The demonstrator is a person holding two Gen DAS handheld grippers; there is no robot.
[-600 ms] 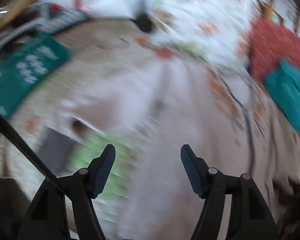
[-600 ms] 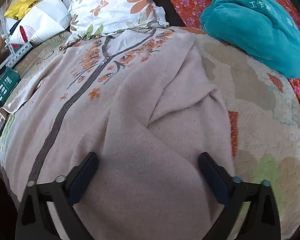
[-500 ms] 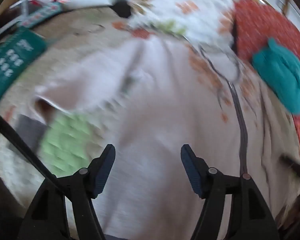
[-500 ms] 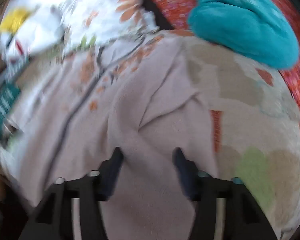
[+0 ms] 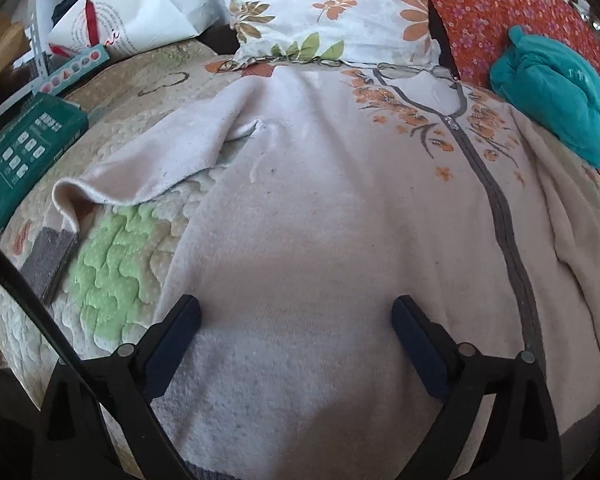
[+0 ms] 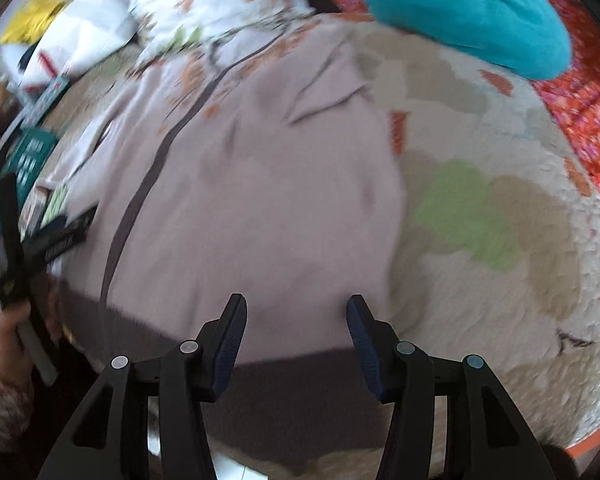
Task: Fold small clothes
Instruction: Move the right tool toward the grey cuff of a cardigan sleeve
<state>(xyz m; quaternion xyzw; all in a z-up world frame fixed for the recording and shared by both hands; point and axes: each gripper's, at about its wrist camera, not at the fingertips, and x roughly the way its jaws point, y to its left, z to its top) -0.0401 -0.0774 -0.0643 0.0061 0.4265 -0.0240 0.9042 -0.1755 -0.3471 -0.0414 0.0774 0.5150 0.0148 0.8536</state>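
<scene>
A pale pink fleece garment [image 5: 320, 200] with a grey zipper [image 5: 496, 208] and orange flowers lies front-up on the quilted bedspread [image 5: 112, 264]. Its left sleeve [image 5: 160, 160] stretches out to the left and ends in a grey cuff [image 5: 48, 260]. My left gripper [image 5: 294, 302] hovers wide open over the lower left body, gripping nothing. In the blurred right wrist view the garment [image 6: 260, 200] has its right sleeve folded in. My right gripper [image 6: 296, 298] stands about half open above the grey hem [image 6: 300, 392], with nothing pinched.
A teal folded cloth [image 5: 560, 92] lies on red floral fabric [image 5: 500, 8] at the far right. A floral pillow [image 5: 332, 8] sits beyond the collar. A green box [image 5: 24, 148] and a white bag [image 5: 140, 12] are at the left. A hand [image 6: 8, 332] holds the other gripper.
The left gripper swung right over the garment body and its jaws spread wider. The right jaws narrowed from wide to about half, and that gripper drew back toward the hem.
</scene>
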